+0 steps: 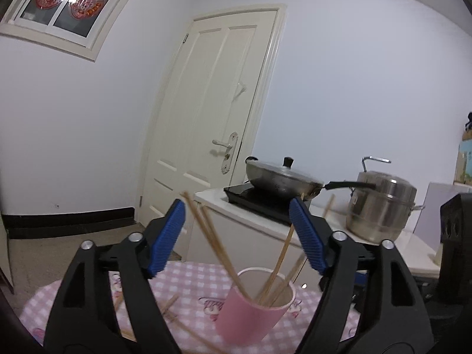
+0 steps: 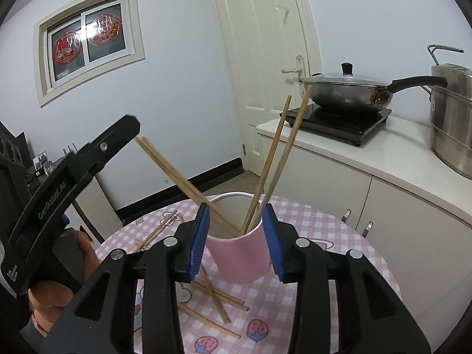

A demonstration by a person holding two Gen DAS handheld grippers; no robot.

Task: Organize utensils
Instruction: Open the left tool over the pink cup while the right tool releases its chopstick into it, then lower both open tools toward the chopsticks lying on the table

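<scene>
A pink cup [image 2: 239, 259] stands on a round table with a pink checked cloth [image 2: 324, 236] and holds several wooden chopsticks [image 2: 274, 159] that lean out to both sides. My right gripper [image 2: 236, 216] is open, its blue pads on either side of the cup's near wall and not pressing it. My left gripper [image 1: 237, 209] is wide open above the cup [image 1: 250, 315], with the leaning chopsticks [image 1: 212, 236] showing between its fingers, untouched. Several loose chopsticks [image 2: 212, 295] lie crossed on the cloth in front of the cup, and more [image 2: 159, 230] lie to its left. A hand [image 2: 85, 253] holds the left gripper's black body.
A white counter [image 2: 368, 159] runs behind and to the right of the table. It carries a black induction hob [image 2: 339, 121] with a lidded wok [image 2: 348, 91] and a steel steamer pot [image 2: 451, 124]. A closed door [image 2: 265, 59] stands behind. A black block [image 1: 455, 236] is at the right edge.
</scene>
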